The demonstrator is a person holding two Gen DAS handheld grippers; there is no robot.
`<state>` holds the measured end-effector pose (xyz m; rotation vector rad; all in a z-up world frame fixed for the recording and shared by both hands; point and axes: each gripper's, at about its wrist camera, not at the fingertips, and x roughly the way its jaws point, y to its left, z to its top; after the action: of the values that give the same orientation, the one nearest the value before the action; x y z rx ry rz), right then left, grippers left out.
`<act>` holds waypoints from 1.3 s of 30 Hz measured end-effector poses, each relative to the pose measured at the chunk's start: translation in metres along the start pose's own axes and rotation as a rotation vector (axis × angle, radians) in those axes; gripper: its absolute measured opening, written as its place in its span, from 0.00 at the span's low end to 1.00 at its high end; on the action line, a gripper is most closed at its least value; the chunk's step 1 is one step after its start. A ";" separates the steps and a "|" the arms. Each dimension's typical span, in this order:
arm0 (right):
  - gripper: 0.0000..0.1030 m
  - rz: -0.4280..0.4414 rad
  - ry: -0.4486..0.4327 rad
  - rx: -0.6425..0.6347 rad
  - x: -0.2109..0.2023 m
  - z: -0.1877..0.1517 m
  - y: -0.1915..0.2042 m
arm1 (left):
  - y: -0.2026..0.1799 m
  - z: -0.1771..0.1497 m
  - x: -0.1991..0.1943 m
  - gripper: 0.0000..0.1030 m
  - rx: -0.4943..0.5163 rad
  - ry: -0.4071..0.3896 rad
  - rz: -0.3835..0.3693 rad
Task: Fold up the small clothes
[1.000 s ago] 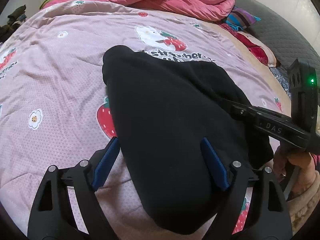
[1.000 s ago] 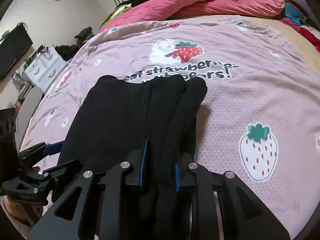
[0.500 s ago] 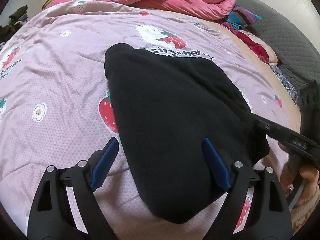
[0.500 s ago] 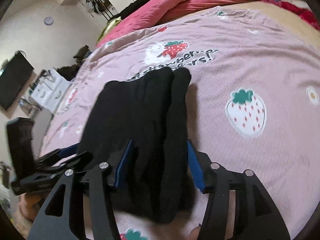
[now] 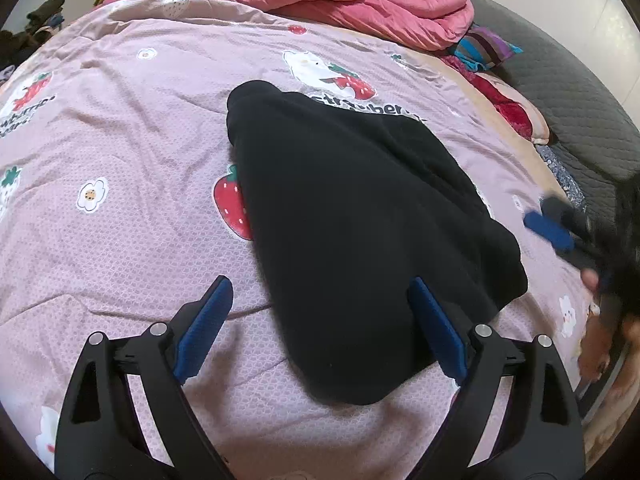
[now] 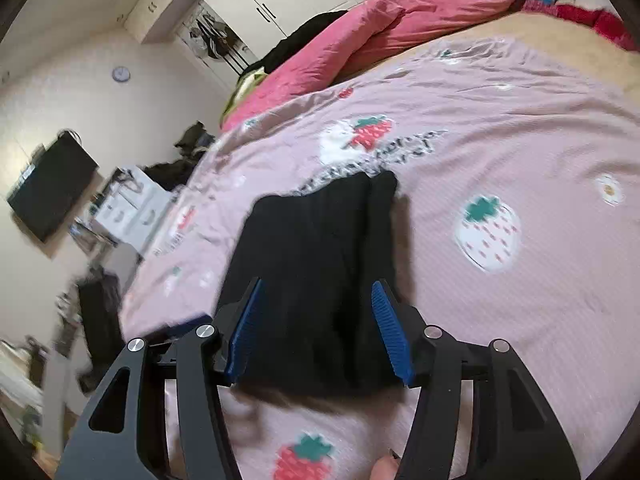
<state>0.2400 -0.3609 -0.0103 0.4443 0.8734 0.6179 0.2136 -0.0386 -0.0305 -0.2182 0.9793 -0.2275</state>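
Left wrist view shows the left gripper [image 5: 320, 320] spread wide and still opening, holding nothing, over the folded black soft cloth [image 5: 360, 216] on the pink strawberry bedsheet [image 5: 120, 160]. Its near edge is partly hidden. The right gripper [image 6: 320, 332] is blurry and open, its jaws just narrowing a little.

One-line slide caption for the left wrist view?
Open left gripper above folded black garment on strawberry-print bedspread; right gripper blurred at the edge.
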 end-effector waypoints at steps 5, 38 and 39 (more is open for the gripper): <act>0.38 -0.092 0.112 -0.037 0.054 0.037 0.004 | -0.002 0.003 -0.002 0.80 -0.002 -0.014 -0.005; 0.20 -0.432 0.086 -0.376 0.089 0.022 0.006 | -0.020 0.013 0.027 0.88 0.034 0.030 -0.028; 0.21 -0.426 0.075 -0.376 0.084 0.021 0.009 | -0.019 0.012 0.027 0.88 0.030 0.030 -0.028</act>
<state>0.2951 -0.3015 -0.0410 -0.1065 0.8666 0.3922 0.2365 -0.0637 -0.0394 -0.2017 1.0019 -0.2717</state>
